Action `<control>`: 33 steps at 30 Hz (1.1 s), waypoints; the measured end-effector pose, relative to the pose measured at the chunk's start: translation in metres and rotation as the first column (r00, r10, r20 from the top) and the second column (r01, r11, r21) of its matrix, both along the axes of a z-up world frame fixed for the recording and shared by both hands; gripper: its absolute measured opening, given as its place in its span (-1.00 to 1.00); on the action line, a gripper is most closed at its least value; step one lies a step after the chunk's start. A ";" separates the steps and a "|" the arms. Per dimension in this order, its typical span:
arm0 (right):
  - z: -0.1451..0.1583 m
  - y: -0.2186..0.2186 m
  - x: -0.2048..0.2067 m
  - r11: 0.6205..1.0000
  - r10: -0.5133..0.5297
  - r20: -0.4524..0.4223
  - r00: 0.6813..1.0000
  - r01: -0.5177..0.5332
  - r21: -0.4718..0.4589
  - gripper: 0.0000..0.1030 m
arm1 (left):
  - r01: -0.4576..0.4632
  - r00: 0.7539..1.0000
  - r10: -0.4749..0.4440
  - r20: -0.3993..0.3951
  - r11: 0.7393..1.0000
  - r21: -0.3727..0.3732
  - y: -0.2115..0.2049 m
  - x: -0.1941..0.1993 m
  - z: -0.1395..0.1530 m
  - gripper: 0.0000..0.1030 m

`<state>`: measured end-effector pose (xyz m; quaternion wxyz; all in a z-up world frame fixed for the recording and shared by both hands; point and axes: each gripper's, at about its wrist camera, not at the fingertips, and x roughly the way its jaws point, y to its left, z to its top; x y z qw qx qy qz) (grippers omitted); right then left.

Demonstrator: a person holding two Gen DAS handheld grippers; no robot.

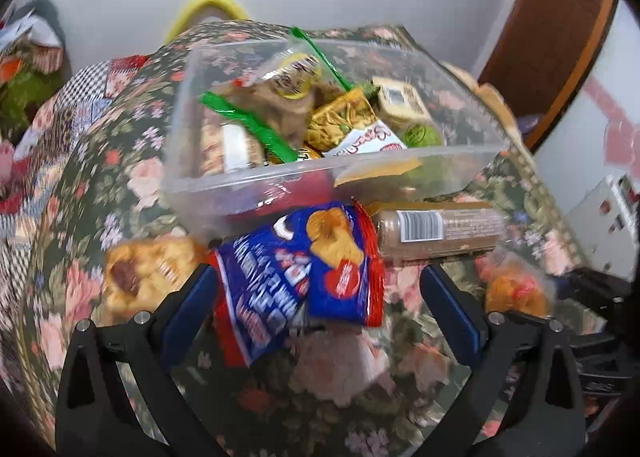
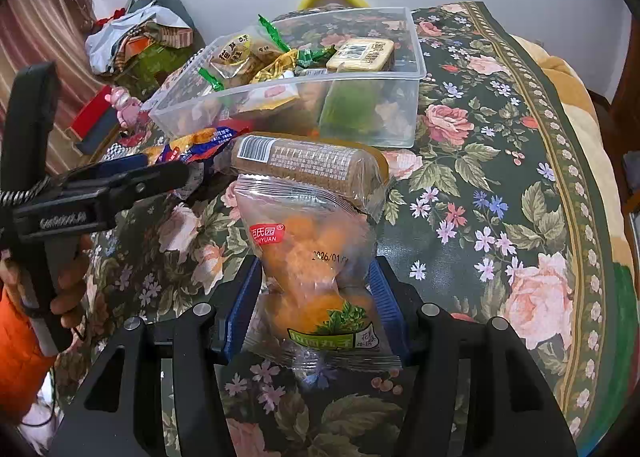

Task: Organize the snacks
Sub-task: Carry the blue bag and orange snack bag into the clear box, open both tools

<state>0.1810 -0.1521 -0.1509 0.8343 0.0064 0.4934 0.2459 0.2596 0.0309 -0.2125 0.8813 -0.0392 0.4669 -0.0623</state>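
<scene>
A clear plastic bin (image 1: 224, 193) (image 2: 416, 57) on the floral cloth holds several snack packets. In front of it lie a blue and red cookie packet (image 1: 304, 277) (image 2: 192, 147), a brown cracker roll (image 1: 436, 231) (image 2: 308, 161), a yellow pastry (image 1: 144, 277) and a clear bag of orange balls (image 1: 516, 289) (image 2: 316, 269). My left gripper (image 1: 320, 293) is open, its blue fingers either side of the cookie packet. It also shows in the right wrist view (image 2: 160, 173). My right gripper (image 2: 314, 297) is shut on the bag of orange balls.
The floral cloth (image 2: 500, 177) covers a rounded surface that drops off at the right. A heap of bags and clothes (image 2: 136, 41) lies at the back left, with a pink toy (image 2: 124, 105) and a red box (image 2: 94, 117). A brown door (image 1: 552, 45) stands at the right.
</scene>
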 end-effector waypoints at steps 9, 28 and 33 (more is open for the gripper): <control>-0.002 -0.003 0.003 0.999 -0.016 0.001 1.000 0.016 0.032 -0.01 | -0.039 0.998 0.040 -0.040 0.999 0.021 0.006 0.015 -0.027 0.74; 0.046 -0.007 -0.006 0.996 -0.033 0.116 0.993 0.023 0.088 -0.21 | -0.049 0.993 0.053 0.101 0.998 -0.044 0.029 -0.034 0.046 -0.17; 0.069 -0.005 0.008 0.995 -0.048 0.191 0.980 0.030 0.094 -0.21 | -0.043 0.985 0.054 0.166 0.997 -0.067 0.026 -0.029 0.079 -0.17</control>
